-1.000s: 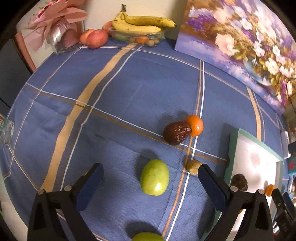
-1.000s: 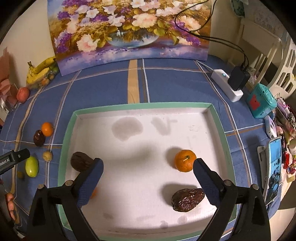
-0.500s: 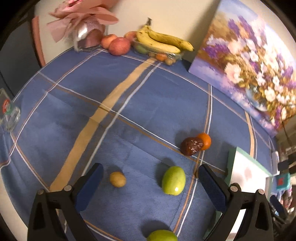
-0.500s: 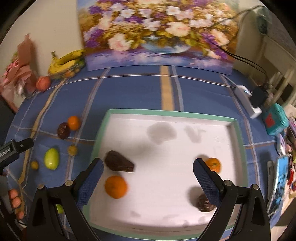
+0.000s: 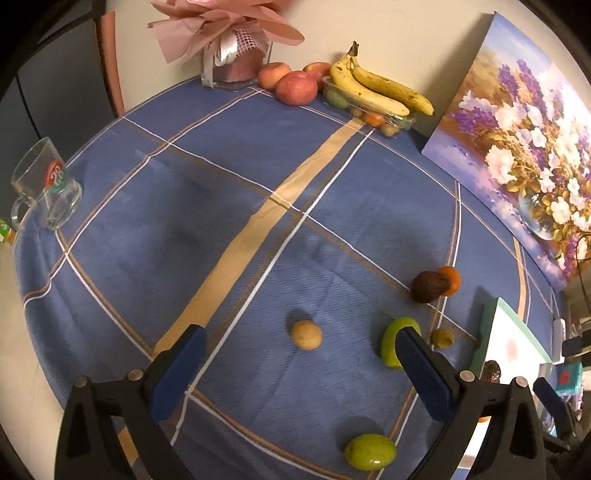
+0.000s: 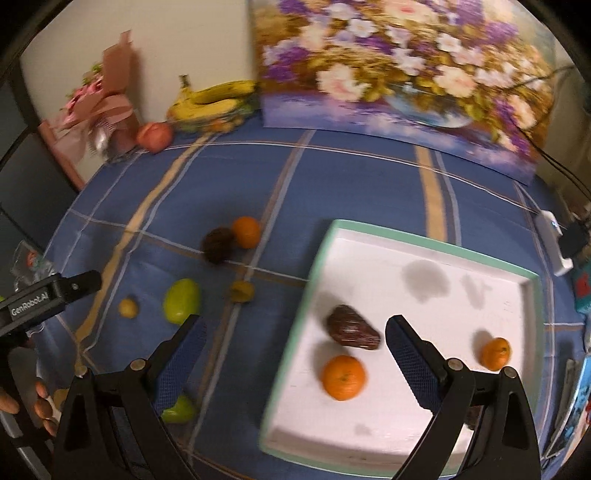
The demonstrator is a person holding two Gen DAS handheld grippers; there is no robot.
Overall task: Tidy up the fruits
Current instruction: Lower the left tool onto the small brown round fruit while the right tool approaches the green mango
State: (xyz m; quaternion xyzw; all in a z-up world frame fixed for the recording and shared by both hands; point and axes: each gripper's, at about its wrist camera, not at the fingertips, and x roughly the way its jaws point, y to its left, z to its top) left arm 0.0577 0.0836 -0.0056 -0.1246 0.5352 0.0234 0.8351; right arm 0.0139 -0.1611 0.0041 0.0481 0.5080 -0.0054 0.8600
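Both cameras have swung left since a second ago: the left wrist view now takes in a glass mug (image 5: 46, 188) at the table's far left edge, and the tray (image 6: 461, 258) has slid to the right half of the right wrist view.

Loose fruit lies on the tablecloth (image 5: 221, 192), a blue woven cloth with tan and white stripes. Small round tan fruit (image 5: 306, 334) sits alone between the left gripper (image 5: 301, 363) fingers' line of sight. Smooth green oval fruit (image 5: 389, 345) lies just right of it, partly behind the right-hand finger; a second green fruit (image 5: 370, 452) lies nearer the camera. Wrinkled dark-brown fruit (image 5: 428, 286) touches a glossy orange (image 5: 451, 280). A small yellowish fruit (image 5: 442, 337) sits near the tray's corner.

Inside the white, mint-rimmed square tray: a rough brown fruit (image 6: 352, 328), a large orange (image 6: 343, 376) just in front of it, and a smaller orange (image 6: 495, 353) well apart to the right. Motion blur softens this view, so textures are uncertain.

Left gripper: blue-padded jaws spread wide, empty. Right gripper (image 6: 293, 358): likewise wide apart, holding nothing, hovering over the tray's left rim.

Far edge: bananas (image 5: 376, 90) on a clear container, red apples (image 5: 295, 86), a pink-wrapped bouquet (image 5: 225, 33), a floral painting (image 5: 524, 147) leaning against the wall.
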